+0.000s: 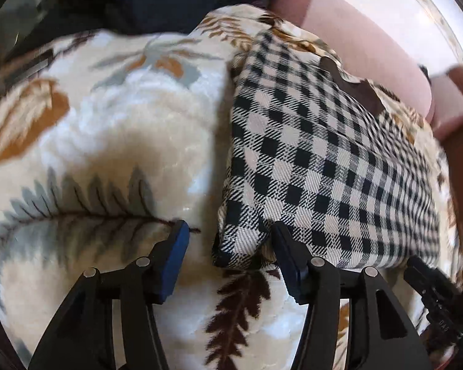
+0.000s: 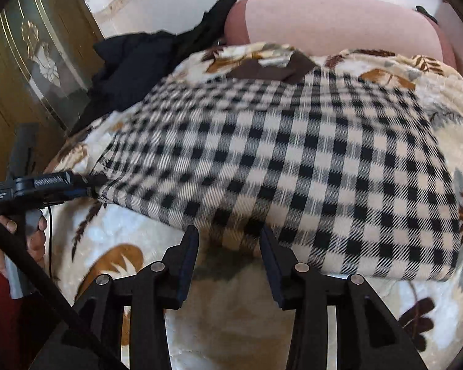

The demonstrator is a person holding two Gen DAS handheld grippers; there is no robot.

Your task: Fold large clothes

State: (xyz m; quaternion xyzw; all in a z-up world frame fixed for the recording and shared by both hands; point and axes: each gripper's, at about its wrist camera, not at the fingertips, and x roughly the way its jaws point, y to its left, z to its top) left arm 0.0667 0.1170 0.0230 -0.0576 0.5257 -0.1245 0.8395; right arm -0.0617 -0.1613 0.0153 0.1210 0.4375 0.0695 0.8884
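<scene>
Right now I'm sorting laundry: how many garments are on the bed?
2: the checked garment lies folded on the leaf-print blanket, and the dark garment is bunched at the blanket's far edge beside the pink cushion. More may be hidden.

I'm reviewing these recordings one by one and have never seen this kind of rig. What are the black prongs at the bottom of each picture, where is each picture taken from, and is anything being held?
There is no robot here. A person holds a hand-held clamp in each hand, and each clamp carries a wide-angle camera that looks forward along its two fingers. One picture comes from the left gripper, the other from the right gripper; the black prongs are their fingers.

A folded black-and-white checked garment lies on a fluffy blanket printed with leaves. Behind it are a dark garment and a pink cushion.

Both grippers are open and hold nothing. A corner of the checked garment sits between the left gripper's fingers, unpinched. In the right gripper's picture you also see the person's hand holding the left gripper at the garment's left edge.
</scene>
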